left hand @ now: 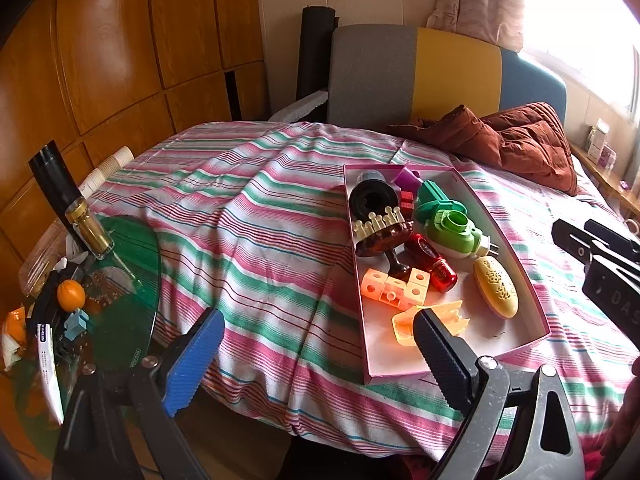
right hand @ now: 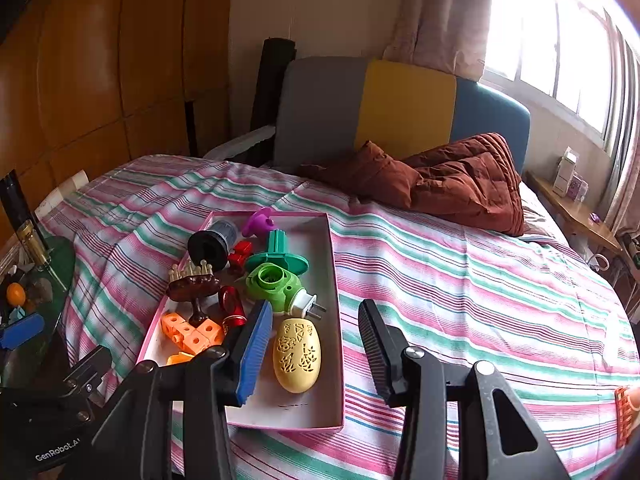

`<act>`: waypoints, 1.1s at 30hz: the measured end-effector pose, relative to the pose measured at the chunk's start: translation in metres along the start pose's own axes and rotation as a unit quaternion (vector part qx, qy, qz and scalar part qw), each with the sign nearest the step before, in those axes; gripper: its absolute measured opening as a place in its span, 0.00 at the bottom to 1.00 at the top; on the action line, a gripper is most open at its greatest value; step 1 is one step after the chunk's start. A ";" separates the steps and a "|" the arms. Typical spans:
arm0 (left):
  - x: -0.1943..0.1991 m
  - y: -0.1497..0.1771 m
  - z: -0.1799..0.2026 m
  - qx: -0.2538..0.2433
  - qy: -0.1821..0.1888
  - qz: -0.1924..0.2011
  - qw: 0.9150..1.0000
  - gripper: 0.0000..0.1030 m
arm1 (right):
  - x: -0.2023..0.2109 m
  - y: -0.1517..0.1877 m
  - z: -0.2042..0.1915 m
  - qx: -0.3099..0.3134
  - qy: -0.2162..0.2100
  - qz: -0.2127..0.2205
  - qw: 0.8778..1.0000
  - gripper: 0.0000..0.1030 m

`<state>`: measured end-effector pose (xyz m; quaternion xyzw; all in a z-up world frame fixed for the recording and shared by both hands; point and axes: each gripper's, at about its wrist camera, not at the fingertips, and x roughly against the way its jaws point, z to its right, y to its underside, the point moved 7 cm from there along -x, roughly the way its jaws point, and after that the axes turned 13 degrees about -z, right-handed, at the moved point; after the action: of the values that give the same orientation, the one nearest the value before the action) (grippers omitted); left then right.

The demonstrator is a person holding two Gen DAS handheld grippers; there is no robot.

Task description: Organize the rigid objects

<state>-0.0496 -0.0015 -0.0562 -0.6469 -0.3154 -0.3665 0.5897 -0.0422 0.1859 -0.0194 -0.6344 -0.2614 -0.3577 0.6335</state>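
Observation:
A shallow pink tray (left hand: pixel 440 372) (right hand: pixel 280 424) lies on the striped bed cover and holds several rigid things. Among them are a black cylinder (left hand: pixel 374 200), a green plug-in device (left hand: pixel 448 228) (right hand: pixel 276 284), a red can (left hand: pixel 432 264), orange cube blocks (left hand: pixel 396 290) (right hand: pixel 192 334) and a yellow perforated egg shape (left hand: pixel 496 288) (right hand: pixel 296 354). My left gripper (left hand: pixel 320 356) is wide open at the tray's near left corner, with only bed cover between its fingers. My right gripper (right hand: pixel 316 348) hangs open above the tray's right side. The yellow egg lies in the tray beneath it, untouched.
A brown quilted jacket (left hand: pixel 520 140) (right hand: pixel 460 176) is bunched at the headboard. Left of the bed stands a green glass table (left hand: pixel 132 272) with a gold-capped bottle (left hand: pixel 86 232), an orange (left hand: pixel 71 294) and small clutter. A wooden sill (right hand: pixel 576 212) runs along the right, under the window.

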 end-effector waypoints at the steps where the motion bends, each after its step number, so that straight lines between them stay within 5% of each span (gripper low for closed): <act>1: 0.000 0.000 0.001 -0.001 0.000 0.000 1.000 0.94 | 0.001 0.000 0.002 -0.001 0.001 0.002 1.000 0.44; 20: 0.027 -0.006 0.021 0.020 0.029 0.027 0.999 1.00 | -0.012 0.032 0.037 -0.051 0.000 -0.023 0.998 0.44; 33: 0.022 -0.002 0.005 0.045 0.007 0.015 0.999 1.00 | -0.007 0.033 0.027 -0.041 -0.001 -0.017 0.999 0.44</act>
<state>-0.0395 0.0029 -0.0366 -0.6216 -0.3177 -0.3481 0.6257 -0.0169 0.2114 -0.0435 -0.6557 -0.2581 -0.3778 0.6006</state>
